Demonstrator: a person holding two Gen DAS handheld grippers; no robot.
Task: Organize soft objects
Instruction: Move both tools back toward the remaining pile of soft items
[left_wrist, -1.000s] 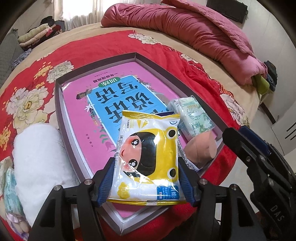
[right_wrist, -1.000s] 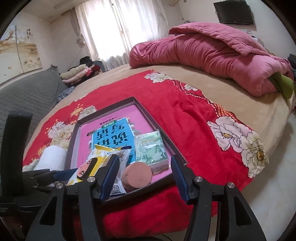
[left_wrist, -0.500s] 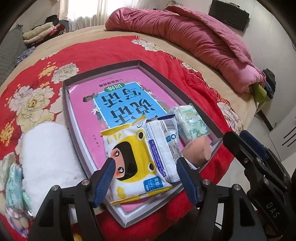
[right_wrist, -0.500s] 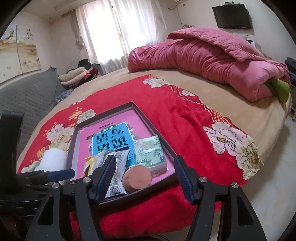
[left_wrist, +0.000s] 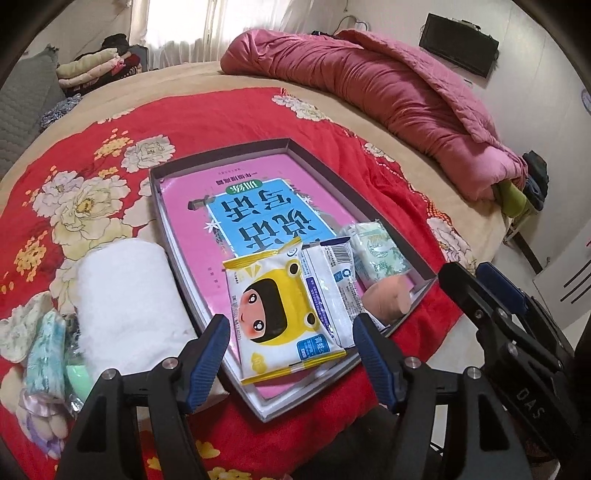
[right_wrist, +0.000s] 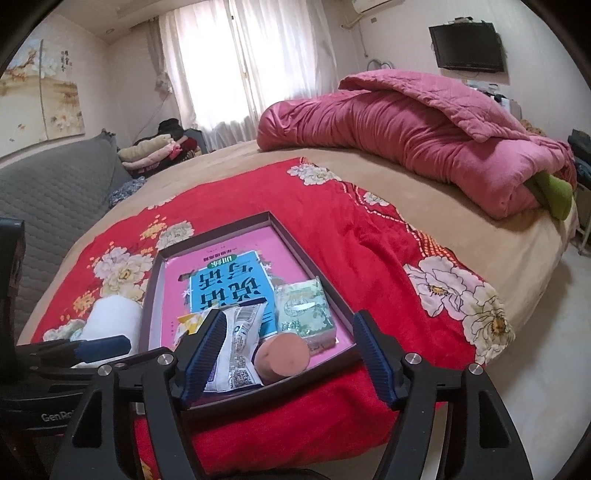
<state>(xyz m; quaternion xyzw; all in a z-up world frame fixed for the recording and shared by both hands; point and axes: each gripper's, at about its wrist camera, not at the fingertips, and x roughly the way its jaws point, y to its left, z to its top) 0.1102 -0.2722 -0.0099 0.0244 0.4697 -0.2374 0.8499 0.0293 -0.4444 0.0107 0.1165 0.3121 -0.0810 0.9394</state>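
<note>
Two tongs hang over the near edge of the bed. The left tongs stand wide with nothing gripped; the yellow wipes packet lies flat between and beyond their blue pads, untouched by them. The right tongs have their jaws opening, nothing pressed between them; past them sit the skin-coloured round puff and the white wrapper side of the packet.

All these rest in a shallow grey box on the red flowered blanket, close to the bed's near edge. The box floor is covered by a pink and blue book. The wipes packet lies toward the box's near corner, the green tissue pack at its right side, the puff just beside both.

Outside the box, on the left, a rolled white towel lies touching its wall, with a pale blue tissue pack further left. A bundled pink quilt occupies the bed's far right corner.
</note>
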